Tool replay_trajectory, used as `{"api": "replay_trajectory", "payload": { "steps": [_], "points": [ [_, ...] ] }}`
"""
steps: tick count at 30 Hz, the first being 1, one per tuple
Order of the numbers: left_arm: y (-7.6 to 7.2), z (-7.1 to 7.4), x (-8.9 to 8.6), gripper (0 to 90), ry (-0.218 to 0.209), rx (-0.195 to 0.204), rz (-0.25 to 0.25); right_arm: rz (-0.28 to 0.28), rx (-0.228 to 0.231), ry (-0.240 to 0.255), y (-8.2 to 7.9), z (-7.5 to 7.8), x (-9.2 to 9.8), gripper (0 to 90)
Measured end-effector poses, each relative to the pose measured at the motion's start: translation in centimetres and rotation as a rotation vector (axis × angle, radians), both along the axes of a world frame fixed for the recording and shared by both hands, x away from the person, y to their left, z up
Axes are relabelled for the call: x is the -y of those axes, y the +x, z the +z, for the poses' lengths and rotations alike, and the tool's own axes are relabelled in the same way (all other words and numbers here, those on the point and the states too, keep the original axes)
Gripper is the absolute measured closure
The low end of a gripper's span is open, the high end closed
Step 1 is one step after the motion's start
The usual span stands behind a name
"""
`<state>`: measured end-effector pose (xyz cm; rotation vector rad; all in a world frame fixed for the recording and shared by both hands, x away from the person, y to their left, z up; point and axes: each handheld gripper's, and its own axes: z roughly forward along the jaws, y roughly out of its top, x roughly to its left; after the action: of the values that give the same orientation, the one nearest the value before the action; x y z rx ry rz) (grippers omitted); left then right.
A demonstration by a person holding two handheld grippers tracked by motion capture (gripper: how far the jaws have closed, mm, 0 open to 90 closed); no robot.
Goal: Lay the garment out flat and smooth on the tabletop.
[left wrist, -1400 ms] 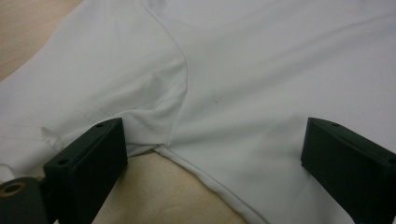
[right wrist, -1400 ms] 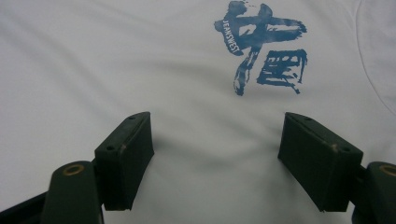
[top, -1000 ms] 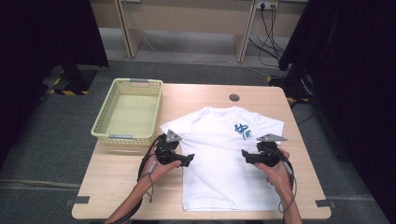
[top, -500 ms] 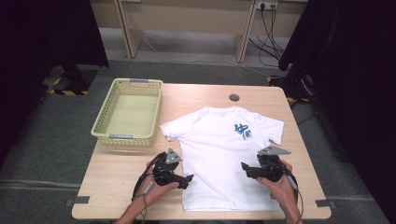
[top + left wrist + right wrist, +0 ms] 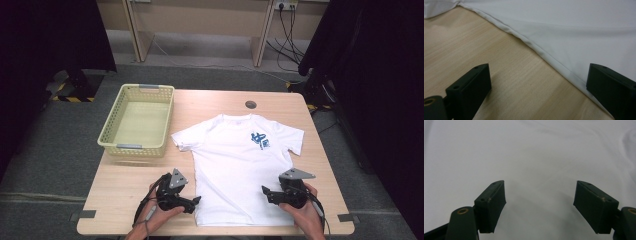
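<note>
A white T-shirt [image 5: 237, 160] with a blue chest print lies flat on the wooden table [image 5: 125, 185], collar toward the far side. My left gripper [image 5: 196, 202] is open at the shirt's lower left corner; in the left gripper view [image 5: 539, 82] its jaws straddle the hem [image 5: 529, 43], one over wood, one over cloth. My right gripper [image 5: 265, 192] is open low over the shirt's lower right part; in the right gripper view [image 5: 540, 205] plain white cloth [image 5: 531, 152] lies between the jaws. Neither holds anything.
A pale yellow plastic basket [image 5: 112, 137] stands on the table's left side beside the shirt's sleeve. A small round dark cap [image 5: 250, 104] sits in the tabletop beyond the collar. Grey floor and dark curtains surround the table.
Both grippers have moved down the shirt's sides toward the near edge of the table, from about mid-shirt to its lower corners. The shirt has not shifted.
</note>
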<state>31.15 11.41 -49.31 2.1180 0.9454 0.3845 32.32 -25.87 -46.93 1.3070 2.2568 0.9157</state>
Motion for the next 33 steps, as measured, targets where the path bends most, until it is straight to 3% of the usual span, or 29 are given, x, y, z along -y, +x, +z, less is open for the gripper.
{"api": "replay_trajectory", "payload": {
  "steps": [6, 10, 19, 28, 33],
  "points": [
    [-1.0, 0.2, 0.4, 5.1, -0.015, 0.001, -0.019, -0.008, 0.0, -0.005, -1.6, -0.2, 0.8, 25.8],
    [-1.7, -0.1, 1.1, 4.1, 0.023, 0.015, -0.031, -0.023, -0.002, -0.012, -2.4, -0.4, 1.5, 25.7],
    [-1.8, -0.1, 0.8, 4.0, 0.025, 0.016, -0.035, -0.032, 0.002, -0.006, -4.0, -0.8, 2.6, 25.7],
    [-2.0, -0.2, -0.5, 4.0, 0.022, 0.015, -0.021, -0.013, -0.002, 0.02, -4.9, -0.9, 2.5, 25.1],
    [-1.9, -0.2, -0.7, 3.4, 0.016, 0.01, -0.036, -0.013, -0.001, 0.069, -5.3, -0.5, 2.7, 25.2]
  ]
}}
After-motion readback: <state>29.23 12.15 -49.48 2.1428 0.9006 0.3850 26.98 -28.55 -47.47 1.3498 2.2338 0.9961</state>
